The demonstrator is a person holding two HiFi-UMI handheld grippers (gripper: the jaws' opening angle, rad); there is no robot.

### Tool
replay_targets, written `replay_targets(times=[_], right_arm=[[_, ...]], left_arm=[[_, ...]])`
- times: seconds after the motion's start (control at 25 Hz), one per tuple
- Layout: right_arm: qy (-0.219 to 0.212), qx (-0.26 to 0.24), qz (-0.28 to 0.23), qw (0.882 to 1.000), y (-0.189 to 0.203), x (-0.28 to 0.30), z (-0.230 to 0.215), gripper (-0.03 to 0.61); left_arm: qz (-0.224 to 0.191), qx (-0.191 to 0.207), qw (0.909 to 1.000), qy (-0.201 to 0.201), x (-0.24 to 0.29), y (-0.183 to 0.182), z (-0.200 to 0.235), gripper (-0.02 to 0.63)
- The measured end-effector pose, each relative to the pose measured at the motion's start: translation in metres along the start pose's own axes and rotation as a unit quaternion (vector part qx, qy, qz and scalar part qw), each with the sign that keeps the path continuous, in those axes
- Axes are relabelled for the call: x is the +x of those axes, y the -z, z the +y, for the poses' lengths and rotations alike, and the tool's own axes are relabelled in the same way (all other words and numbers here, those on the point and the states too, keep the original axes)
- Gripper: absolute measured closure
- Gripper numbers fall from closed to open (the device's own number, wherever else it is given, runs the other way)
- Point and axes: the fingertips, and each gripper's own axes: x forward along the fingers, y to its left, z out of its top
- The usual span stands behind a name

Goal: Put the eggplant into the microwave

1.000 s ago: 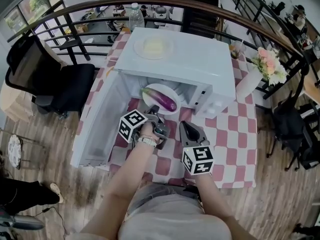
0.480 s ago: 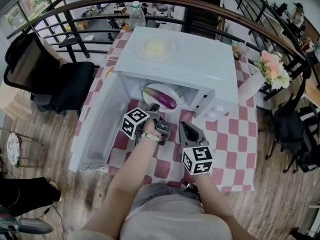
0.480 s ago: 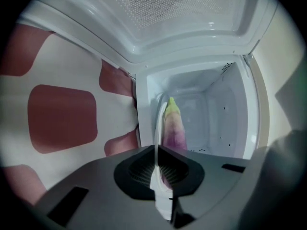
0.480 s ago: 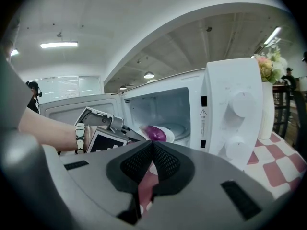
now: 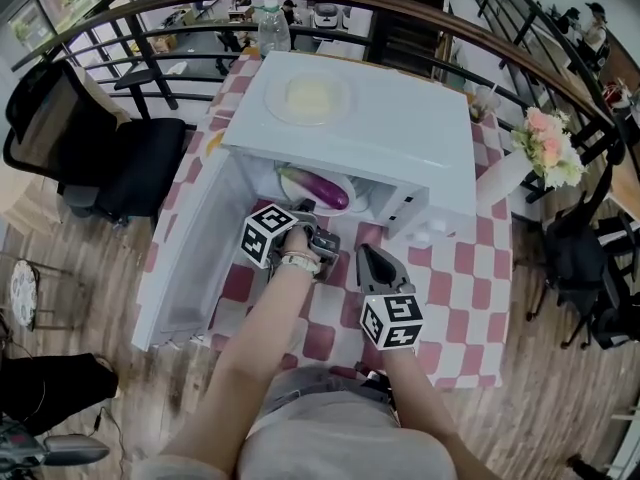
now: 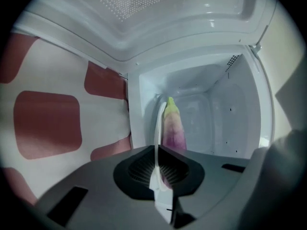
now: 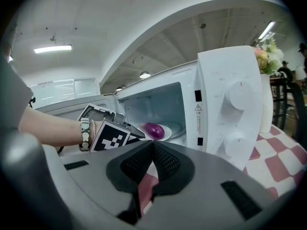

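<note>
Now: glossy purple eggplant [image 5: 316,188], green-tipped, lying on white plate [image 5: 353,200].

Left gripper: grey moulded-plastic left gripper [image 6: 156,147] with a broad smooth shell, dark rectangular slots, and black ribbed pads set in a dark recess.
Right gripper: grey moulded-plastic right gripper [image 7: 152,143] of the same build, with black fine-ribbed pads and a dark slot on either side.
Marker cubes: white left cube with black square markers [image 5: 268,234]; matching white right cube [image 5: 392,320], its markers also black.
Left wrist: pale beaded bracelet [image 7: 85,134] with a thin band beside it.
Clothing: light grey top [image 5: 340,443]; darker grey garment at the waist [image 5: 320,383].
</note>
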Motion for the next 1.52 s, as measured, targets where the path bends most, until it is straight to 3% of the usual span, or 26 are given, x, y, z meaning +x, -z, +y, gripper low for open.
replay_targets(times=[0.28,0.48,0.56,0.68,1.52], right_arm=[[0.001,0.006,0.005,1.0,0.004,0.004,-0.001,0.555],[-0.003,0.006,0.008,1.0,0.006,0.005,0.001,0.554],[-0.003,0.006,0.01,1.0,0.007,0.005,0.002,0.554],[0.0,0.007,0.014,1.0,0.01,0.005,0.0,0.555],[0.005,0.012,0.025,1.0,0.017,0.008,-0.005,0.555]], left_arm=[[0.004,-0.001,0.9997,-0.022,0.007,-0.001,-0.003,0.595],[0.002,0.034,0.9987,-0.038,0.006,-0.001,-0.006,0.591],[0.0,0.044,0.9983,-0.038,0.004,0.0,-0.008,0.526],[0.0,0.039,0.9988,-0.031,0.001,0.001,-0.007,0.483],[-0.015,0.026,0.9993,-0.024,0.009,-0.002,0.01,0.431]])
